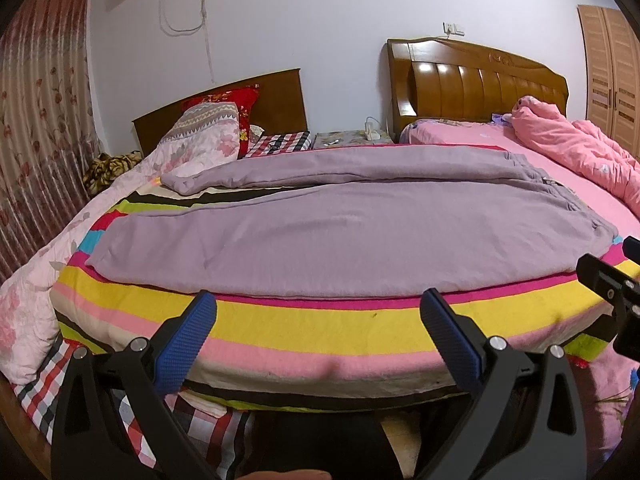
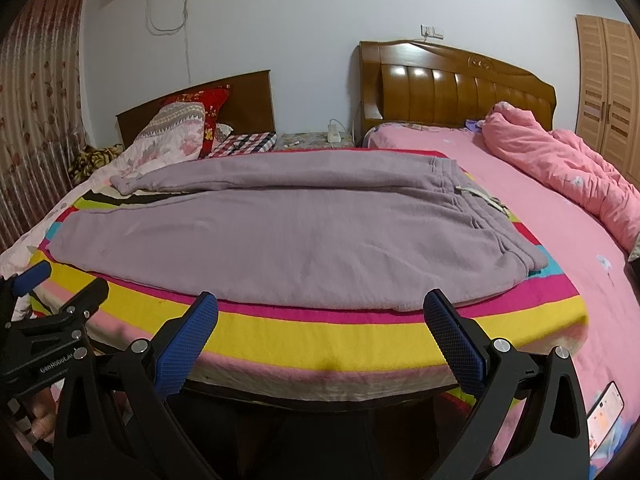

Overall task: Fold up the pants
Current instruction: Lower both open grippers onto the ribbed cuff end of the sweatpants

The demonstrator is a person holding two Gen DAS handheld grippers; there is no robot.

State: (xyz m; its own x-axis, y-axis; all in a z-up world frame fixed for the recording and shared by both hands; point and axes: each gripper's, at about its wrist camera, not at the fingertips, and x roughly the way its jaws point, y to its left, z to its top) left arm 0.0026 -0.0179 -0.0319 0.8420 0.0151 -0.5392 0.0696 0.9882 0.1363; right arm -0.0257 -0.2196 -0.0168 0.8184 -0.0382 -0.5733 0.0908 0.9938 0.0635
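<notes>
The purple pants (image 1: 320,236) are laid flat on a striped blanket (image 1: 320,320) that is spread over the bed. In the left wrist view they fill the middle. The waistband is seen at about 3 o'clock, and the leg ends are seen at about 9 o'clock. The two legs are spread a little apart, with a thin gap between them. The far leg ends in a small bunched cuff near 10 o'clock.

The left gripper (image 1: 318,316) is held wide open at 6 o'clock, just in front of the near edge of the pants. Nothing is held between its blue fingers (image 1: 192,332). The pants are not touched by it.

The right gripper (image 2: 320,316) is also held wide open and empty, at 6 o'clock in its own view. Its tips are seen just at the near edge of the pants.

A pink quilt (image 2: 560,168) is piled at 2 o'clock. A phone (image 2: 606,412) is seen at 4 o'clock, lying on the pink sheet.
</notes>
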